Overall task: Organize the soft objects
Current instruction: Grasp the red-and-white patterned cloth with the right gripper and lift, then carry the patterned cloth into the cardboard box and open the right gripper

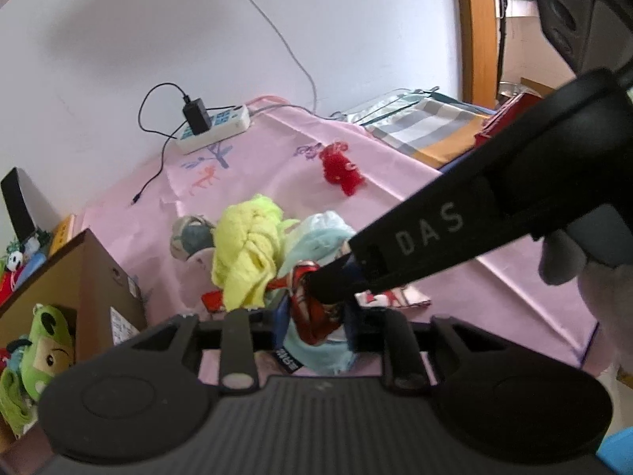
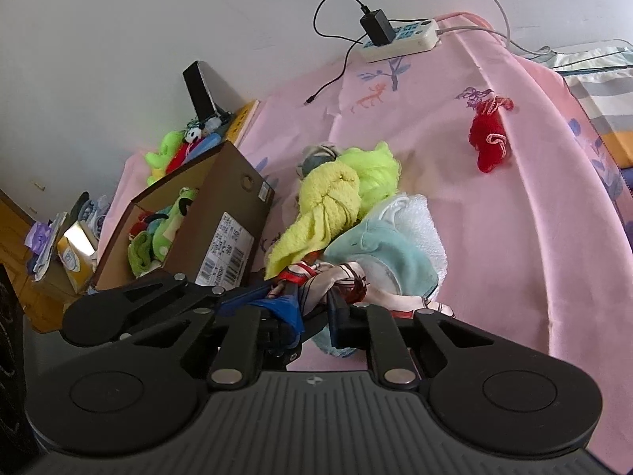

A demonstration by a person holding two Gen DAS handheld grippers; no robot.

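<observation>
While both tools meet at the cloth pile beside the cardboard box (image 2: 221,213), the right gripper (image 2: 312,308) has its jaws clamped together on the red-patterned scarf (image 2: 312,273), and the left gripper (image 1: 312,316) is nearly closed on the same scarf. It seems bunched, its long axis running roughly across from the box; the exact fold is unclear. Behind it lies the yellow towel (image 2: 328,206).

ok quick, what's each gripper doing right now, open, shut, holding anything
Left gripper: closed on the red patterned scarf in the cloth pile.
Right gripper: closed on the same scarf.
</observation>
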